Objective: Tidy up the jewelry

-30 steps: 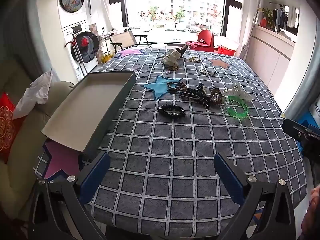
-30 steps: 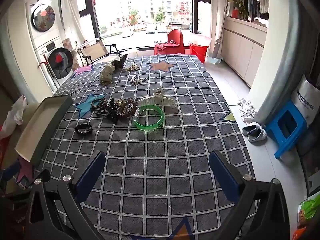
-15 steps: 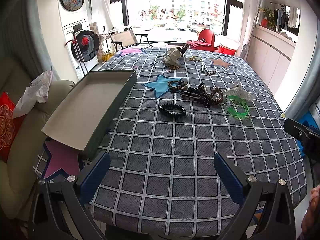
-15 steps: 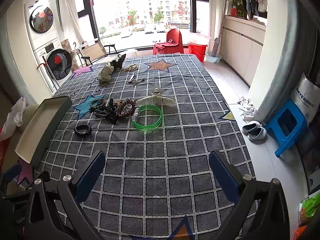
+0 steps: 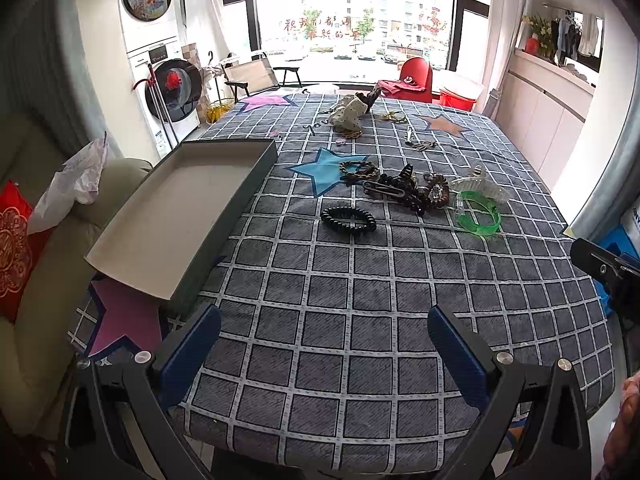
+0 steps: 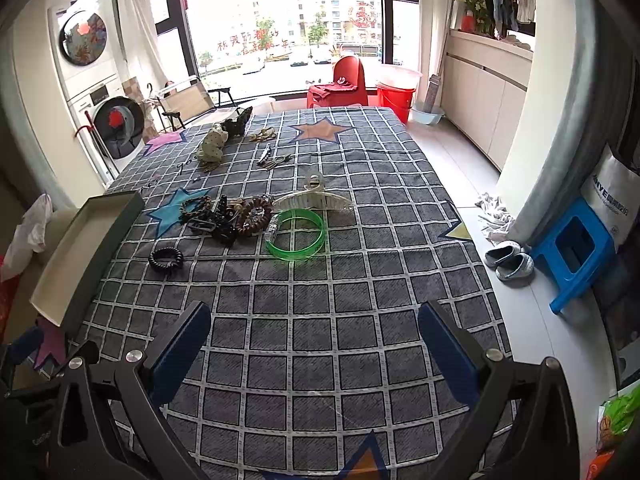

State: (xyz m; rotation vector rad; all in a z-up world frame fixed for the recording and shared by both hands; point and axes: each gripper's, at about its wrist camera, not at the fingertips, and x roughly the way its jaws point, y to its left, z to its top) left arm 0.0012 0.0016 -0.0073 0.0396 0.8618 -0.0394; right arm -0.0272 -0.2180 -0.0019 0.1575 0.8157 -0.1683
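Two claws, left claw and right claw, spread wide, gripping nothing; red window lettering at 12 o'clock, unreadable; green bangle on desk.

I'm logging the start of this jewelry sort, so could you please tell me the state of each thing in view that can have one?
Left gripper: open, holding nothing.
Right gripper: open, holding nothing.
Box: uncovered, nothing visible inside.
Black spiral band: lying apart from the pile, flat on the cloth.
Green bangle: lying flat, beside the pile.
Clear hair claw: resting on the cloth behind the bangle.
Washer door: shut.
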